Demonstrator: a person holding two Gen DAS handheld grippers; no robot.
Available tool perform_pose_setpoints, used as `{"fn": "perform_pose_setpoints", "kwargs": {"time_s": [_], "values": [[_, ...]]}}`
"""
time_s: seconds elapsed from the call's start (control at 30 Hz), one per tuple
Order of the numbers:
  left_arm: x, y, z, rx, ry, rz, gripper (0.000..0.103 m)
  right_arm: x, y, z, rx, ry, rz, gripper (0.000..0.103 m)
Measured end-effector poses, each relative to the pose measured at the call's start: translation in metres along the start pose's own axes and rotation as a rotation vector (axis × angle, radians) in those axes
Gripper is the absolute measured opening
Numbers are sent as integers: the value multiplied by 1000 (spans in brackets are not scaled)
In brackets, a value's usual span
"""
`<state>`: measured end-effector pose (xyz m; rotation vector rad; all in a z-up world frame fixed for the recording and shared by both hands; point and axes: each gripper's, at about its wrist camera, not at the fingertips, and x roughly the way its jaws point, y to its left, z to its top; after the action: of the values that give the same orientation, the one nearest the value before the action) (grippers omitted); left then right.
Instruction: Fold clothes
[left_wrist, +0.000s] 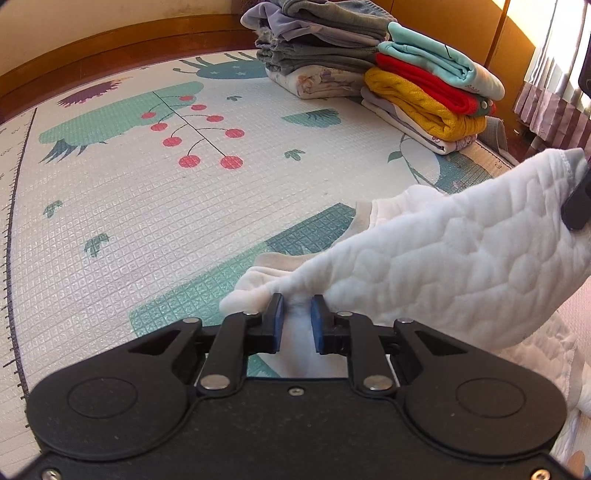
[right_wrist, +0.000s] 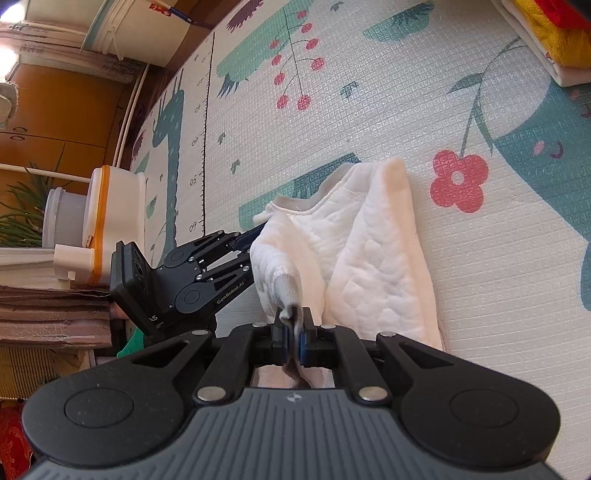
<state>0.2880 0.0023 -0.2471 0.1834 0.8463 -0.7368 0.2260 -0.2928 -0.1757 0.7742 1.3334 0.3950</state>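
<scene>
On the play mat (left_wrist: 155, 229), beside the white quilted top (right_wrist: 373, 251): wide bare mat beyond the top's neckline, reaching to two folded stacks (left_wrist: 369, 62) at the mat's far edge. Right of the top, more bare mat around a red flower print (right_wrist: 458, 181). Left gripper (left_wrist: 297, 325) level and low at the top's near edge, blue pads clamped on a bunched fold. Right gripper (right_wrist: 294, 334) at the top's sleeve, pads pinched on the grey cuff (right_wrist: 290, 291), sleeve lifted across the body.
</scene>
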Motion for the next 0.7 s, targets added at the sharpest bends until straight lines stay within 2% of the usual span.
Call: {"fn": "perform_pose_setpoints", "kwargs": {"time_s": [0.03,0.1,0.3,0.37,0.47,0.57,0.7], "values": [[-7,-2,-3,-7,-21,-3,21,1,-1,1,2,-8,-7,8],[-22,-7,-11,-28,-62,-9,46,1,-1,3,5,-16,-8,8],[-80,-20,-45,-136,-158,-47,46,0,-2,8,14,-32,-17,8],[-99,-28,-62,-161,-158,-73,46,0,-3,8,16,-36,-18,8],[-119,-48,-94,-113,-108,-108,44,1,-5,9,26,-40,-20,8],[-127,-68,-121,-57,-34,-166,35,2,-5,9,25,-41,-25,8],[-128,-100,-146,35,42,-224,35,5,-4,9,14,-39,-41,8]]}}
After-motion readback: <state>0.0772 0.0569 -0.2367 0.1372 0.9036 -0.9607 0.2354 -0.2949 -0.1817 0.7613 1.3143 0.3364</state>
